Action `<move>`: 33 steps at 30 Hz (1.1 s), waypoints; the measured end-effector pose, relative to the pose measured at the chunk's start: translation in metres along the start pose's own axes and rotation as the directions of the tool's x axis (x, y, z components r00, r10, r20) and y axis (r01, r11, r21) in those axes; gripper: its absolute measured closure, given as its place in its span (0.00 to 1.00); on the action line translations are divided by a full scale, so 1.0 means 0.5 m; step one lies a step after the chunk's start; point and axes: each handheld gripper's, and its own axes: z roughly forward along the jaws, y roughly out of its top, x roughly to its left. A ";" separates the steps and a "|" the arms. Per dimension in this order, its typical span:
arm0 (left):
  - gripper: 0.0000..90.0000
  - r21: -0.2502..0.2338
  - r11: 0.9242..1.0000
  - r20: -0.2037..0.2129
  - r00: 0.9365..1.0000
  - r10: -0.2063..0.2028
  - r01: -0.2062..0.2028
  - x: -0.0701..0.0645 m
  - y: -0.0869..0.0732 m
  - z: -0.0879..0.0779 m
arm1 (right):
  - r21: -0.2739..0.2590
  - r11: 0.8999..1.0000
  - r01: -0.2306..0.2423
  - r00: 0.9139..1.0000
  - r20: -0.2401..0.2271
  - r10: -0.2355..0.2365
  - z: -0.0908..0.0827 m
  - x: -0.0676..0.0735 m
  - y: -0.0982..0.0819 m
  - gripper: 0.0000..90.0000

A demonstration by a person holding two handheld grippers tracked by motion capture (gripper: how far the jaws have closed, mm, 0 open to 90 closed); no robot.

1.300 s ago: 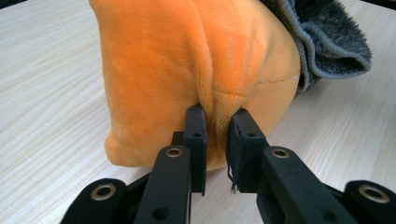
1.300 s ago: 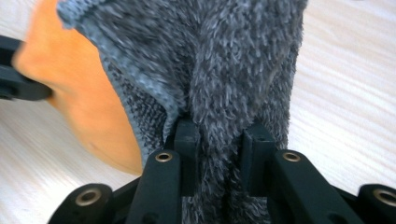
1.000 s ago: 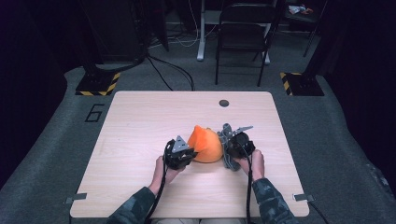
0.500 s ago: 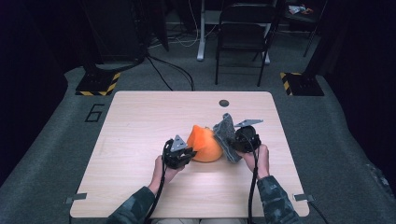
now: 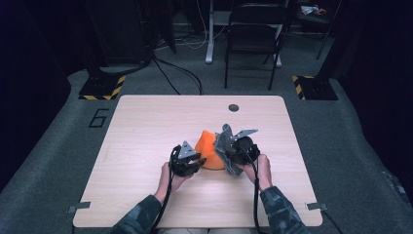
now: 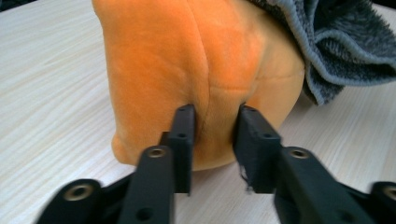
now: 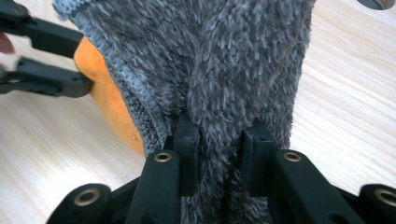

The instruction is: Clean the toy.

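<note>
Gripping fold of grey fleece cloth (image 7: 233, 70), right gripper (image 7: 218, 149) pinches it between narrow jaws; cloth lower end cut off by frame bottom. Cloth drapes over orange plush toy (image 6: 196, 70) at table (image 5: 146, 126) centre, hiding toy's 3 o'clock side. Left gripper (image 6: 212, 140) at toy's 9 o'clock; jaws just been opening, toy bulge between them, contact with pads hard to judge. Toy's shape and top cut off, unclear.
</note>
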 end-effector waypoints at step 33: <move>0.91 0.000 0.999 0.005 0.999 0.033 -0.033 -0.020 0.005 -0.002 | -0.045 0.999 -0.028 0.999 0.037 0.030 0.001 -0.027 -0.009 0.80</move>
